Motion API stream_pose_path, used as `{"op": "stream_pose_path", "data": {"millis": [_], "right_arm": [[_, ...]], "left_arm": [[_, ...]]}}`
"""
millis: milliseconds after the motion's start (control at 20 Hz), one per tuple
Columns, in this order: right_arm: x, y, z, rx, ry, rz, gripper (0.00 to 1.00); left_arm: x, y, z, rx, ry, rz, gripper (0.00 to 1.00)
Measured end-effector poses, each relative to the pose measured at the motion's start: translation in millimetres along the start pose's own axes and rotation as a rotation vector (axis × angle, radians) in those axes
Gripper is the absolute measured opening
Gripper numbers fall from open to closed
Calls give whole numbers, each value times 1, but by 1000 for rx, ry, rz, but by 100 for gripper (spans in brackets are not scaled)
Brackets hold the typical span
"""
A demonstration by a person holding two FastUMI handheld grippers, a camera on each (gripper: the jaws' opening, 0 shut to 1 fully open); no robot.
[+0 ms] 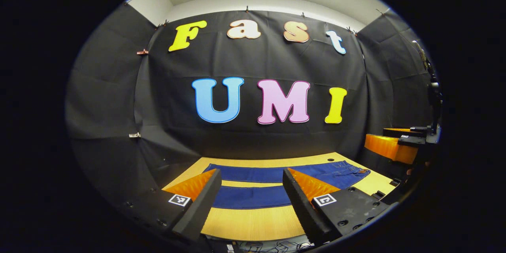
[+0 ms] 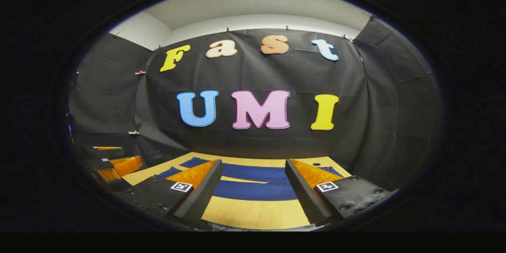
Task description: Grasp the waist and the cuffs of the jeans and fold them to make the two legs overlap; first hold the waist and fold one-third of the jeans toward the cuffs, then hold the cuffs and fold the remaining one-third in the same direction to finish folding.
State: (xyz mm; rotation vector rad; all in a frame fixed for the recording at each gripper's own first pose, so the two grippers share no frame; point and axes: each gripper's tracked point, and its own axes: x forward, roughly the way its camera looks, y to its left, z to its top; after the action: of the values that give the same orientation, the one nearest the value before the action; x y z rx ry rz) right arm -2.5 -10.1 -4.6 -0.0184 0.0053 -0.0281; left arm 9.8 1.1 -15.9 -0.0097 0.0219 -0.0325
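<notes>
Dark blue jeans lie flat on the wooden table, the two legs side by side and running to the left, with a strip of table between them. The waist is at the right in the left gripper view. My left gripper is open, held above the table's near edge, short of the jeans. My right gripper is also open and empty, over the near edge, with the jeans beyond its fingers. In the left gripper view the right gripper shows at the far right, open.
The table is ringed by the booth's black cloth wall on three sides. A small round hole sits in the tabletop near the far right corner. In the right gripper view the left gripper hangs at the far left.
</notes>
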Motion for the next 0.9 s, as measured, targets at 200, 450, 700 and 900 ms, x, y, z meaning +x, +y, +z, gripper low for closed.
{"op": "stream_pose_path", "data": {"millis": [200, 450, 700, 900], "right_arm": [[4, -8, -4, -15, 12, -21, 97], [9, -12, -9, -52, 37, -33, 97], [16, -15, -19, -70, 79, -59, 97], [20, -19, -27, -97, 115, -88, 97]], "left_arm": [[21, 44, -11, 42, 10, 42, 97], [56, 118, -49, 276, 78, 60, 98], [98, 183, -130, 593, 252, -40, 98], [131, 237, -197, 698, 413, -86, 98]]}}
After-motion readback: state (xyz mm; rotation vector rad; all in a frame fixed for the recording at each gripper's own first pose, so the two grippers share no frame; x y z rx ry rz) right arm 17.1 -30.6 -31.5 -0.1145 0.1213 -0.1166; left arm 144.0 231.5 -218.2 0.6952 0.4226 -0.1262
